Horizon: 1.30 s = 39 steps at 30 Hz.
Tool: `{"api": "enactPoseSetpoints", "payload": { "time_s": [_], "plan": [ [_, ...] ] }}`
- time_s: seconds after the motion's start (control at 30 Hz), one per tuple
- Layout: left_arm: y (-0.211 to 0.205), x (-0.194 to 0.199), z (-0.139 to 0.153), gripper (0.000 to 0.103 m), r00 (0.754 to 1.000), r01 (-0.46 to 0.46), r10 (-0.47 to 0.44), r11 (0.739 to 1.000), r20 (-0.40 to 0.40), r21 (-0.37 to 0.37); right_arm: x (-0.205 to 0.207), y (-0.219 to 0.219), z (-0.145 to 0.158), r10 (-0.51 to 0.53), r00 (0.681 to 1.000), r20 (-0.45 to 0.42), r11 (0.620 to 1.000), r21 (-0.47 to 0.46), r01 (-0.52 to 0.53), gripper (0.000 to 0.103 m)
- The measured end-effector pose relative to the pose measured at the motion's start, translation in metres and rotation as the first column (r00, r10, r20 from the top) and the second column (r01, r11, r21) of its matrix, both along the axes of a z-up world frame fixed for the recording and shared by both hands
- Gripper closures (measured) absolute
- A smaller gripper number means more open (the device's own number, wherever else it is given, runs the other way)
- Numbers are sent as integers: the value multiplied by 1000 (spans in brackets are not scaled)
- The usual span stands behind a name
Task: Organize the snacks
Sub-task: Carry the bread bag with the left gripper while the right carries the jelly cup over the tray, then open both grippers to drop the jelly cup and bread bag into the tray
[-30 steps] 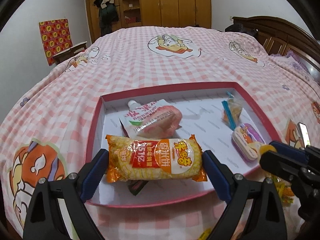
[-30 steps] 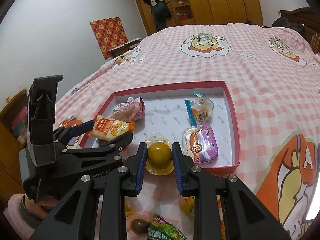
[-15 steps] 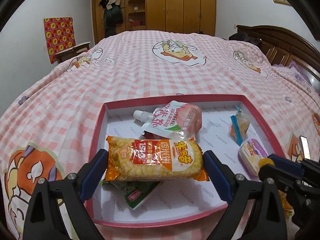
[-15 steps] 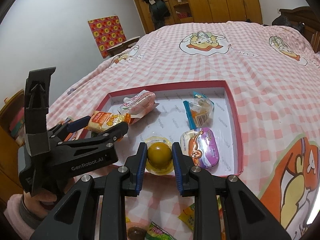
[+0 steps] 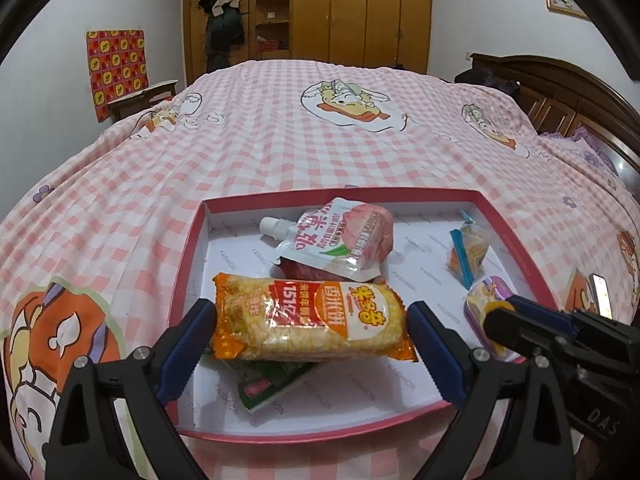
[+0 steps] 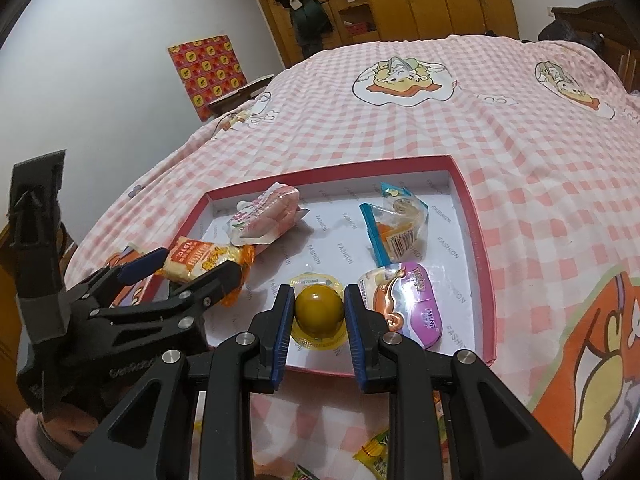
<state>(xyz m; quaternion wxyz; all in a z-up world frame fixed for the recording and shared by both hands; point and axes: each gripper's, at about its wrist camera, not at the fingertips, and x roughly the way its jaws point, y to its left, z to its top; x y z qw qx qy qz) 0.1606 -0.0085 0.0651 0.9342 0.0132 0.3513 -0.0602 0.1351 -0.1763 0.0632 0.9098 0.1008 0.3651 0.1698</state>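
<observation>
A red-rimmed tray (image 5: pixel 516 236) (image 6: pixel 484 276) with a white floor lies on the bed. My left gripper (image 5: pixel 310 330) is shut on a yellow corn-cracker pack (image 5: pixel 308 322) (image 6: pixel 200 260), held above the tray's near left part. Under the pack lies a green packet (image 5: pixel 268 380). My right gripper (image 6: pixel 318 312) is shut on a yellow jelly cup (image 6: pixel 319 309) over the tray's front edge. In the tray lie a pink peach drink pouch (image 5: pixel 336 238) (image 6: pixel 264 216), a blue-edged clear packet (image 5: pixel 468 250) (image 6: pixel 396 226) and a purple mint box (image 5: pixel 486 308) (image 6: pixel 412 304).
The bed wears a pink checked sheet (image 5: pixel 280 132) with cartoon prints. Loose snack packets (image 6: pixel 372 452) lie on the sheet in front of the tray. A sleeve and hand (image 6: pixel 36 436) hold the left gripper. A wooden headboard (image 5: pixel 560 96) stands at right, wardrobes (image 5: pixel 340 12) behind.
The left gripper has carried the cracker pack farther in over the tray, uncovering the green packet beneath. The right gripper with the jelly cup has edged forward over the tray's front rim.
</observation>
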Motion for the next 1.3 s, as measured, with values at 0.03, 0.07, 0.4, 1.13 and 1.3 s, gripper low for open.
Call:
{"api": "enactPoseSetpoints", "payload": {
  "time_s": [0.03,0.07,0.4,1.13,1.3],
  "plan": [
    [-1,-1,0,5,1000,7,-7,1000,-3,-3,0,0,0,-1,1000,-1,1000,5,1,76],
    [-2,-2,0,5,1000,11,-11,1000,-4,-5,1,-1,0,-3,1000,-2,1000,10,3,76],
    [-5,-7,1,5,1000,28,-29,999,-6,-20,-1,-4,3,-16,1000,12,999,37,16,66],
    [-8,-11,-10,0,997,60,-59,998,-55,17,-8,-7,5,-21,1000,13,998,53,20,66],
    [0,-20,-4,0,997,56,-58,998,-56,-38,-12,-9,9,-20,1000,19,998,57,19,66]
  ]
}}
